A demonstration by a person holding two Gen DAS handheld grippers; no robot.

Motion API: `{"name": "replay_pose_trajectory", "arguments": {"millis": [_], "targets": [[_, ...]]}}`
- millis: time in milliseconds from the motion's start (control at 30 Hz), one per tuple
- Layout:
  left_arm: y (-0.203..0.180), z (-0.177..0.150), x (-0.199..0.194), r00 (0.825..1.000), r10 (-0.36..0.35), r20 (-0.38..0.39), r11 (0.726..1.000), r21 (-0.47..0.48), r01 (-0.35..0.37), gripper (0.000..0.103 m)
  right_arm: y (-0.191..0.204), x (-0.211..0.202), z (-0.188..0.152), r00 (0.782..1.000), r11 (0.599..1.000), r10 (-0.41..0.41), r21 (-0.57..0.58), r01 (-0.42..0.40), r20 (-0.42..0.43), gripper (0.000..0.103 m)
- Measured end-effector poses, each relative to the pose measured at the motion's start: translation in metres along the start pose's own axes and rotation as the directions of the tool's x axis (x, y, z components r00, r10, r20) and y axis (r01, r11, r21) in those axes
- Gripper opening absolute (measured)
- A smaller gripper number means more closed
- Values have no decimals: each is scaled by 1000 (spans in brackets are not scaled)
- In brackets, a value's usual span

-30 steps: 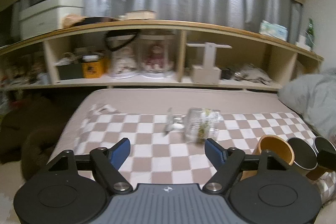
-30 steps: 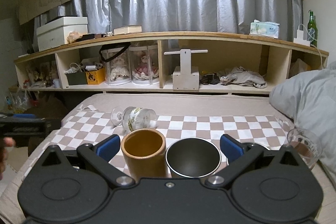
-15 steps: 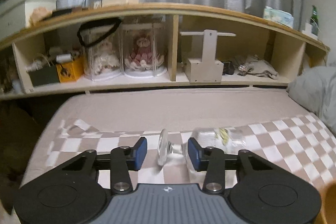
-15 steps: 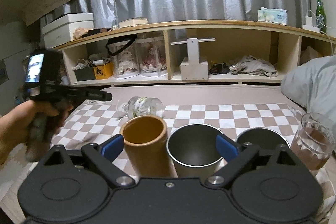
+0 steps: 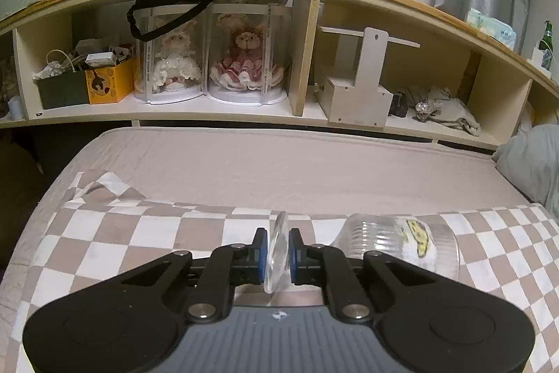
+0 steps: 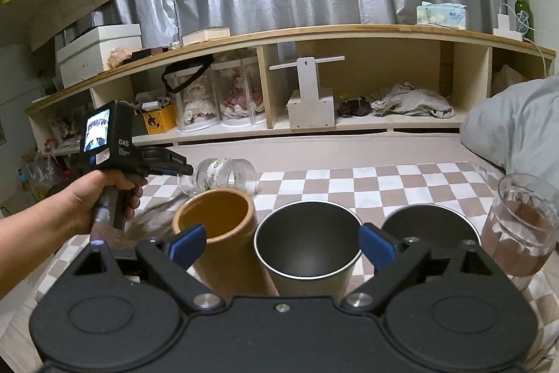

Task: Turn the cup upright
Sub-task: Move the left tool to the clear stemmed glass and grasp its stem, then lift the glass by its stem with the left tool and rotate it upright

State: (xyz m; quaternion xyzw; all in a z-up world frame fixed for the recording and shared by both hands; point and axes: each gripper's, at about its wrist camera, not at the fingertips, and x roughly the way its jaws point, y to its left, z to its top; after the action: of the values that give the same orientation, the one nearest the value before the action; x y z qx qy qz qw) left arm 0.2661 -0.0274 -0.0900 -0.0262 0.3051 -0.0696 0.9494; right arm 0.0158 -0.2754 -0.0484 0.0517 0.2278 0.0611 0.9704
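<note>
A clear stemmed glass cup (image 5: 398, 245) with a yellow print lies on its side on the checkered cloth (image 5: 139, 233), bowl to the right. My left gripper (image 5: 278, 254) is shut on its round foot (image 5: 277, 250), which stands on edge between the blue pads. In the right wrist view the same cup (image 6: 227, 175) lies behind the brown cup, with the left gripper (image 6: 181, 165) at its left end. My right gripper (image 6: 283, 242) is open and empty, held above the near row of cups.
A brown cup (image 6: 218, 233), two dark metal cups (image 6: 309, 250) (image 6: 428, 228) and a glass tumbler (image 6: 524, 226) stand upright in a row at the front. A grey pillow (image 6: 517, 124) lies at the right. A shelf unit (image 5: 297, 107) runs along the back.
My left gripper moved forward to the lying cup and closed its jaws on the cup's foot. The right gripper stayed open and barely moved.
</note>
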Motion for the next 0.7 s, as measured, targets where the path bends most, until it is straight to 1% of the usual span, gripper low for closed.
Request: {"name": "replay_pose_trajectory", "arguments": {"millis": [100, 300, 433, 567, 700], "targets": [[1, -3, -8, 1000, 1, -15, 1000, -22, -1, 8, 0, 0, -1, 1000, 1000, 1, 2, -1, -1, 95], [-4, -18, -33, 999, 9, -42, 1000, -26, -10, 6, 0, -6, 0, 1000, 1000, 4, 4, -4, 14, 95], [-4, -34, -51, 997, -4, -79, 999, -41, 1, 5, 1, -9, 0, 1000, 1000, -1, 4, 1, 21, 95], [-6, -50, -67, 996, -6, -91, 999, -36, 2, 6, 0, -13, 0, 1000, 1000, 2, 8, -2, 30, 95], [-5, -59, -83, 994, -4, -108, 999, -39, 0, 7, 1, -18, 0, 999, 1000, 10, 7, -10, 41, 95]]}}
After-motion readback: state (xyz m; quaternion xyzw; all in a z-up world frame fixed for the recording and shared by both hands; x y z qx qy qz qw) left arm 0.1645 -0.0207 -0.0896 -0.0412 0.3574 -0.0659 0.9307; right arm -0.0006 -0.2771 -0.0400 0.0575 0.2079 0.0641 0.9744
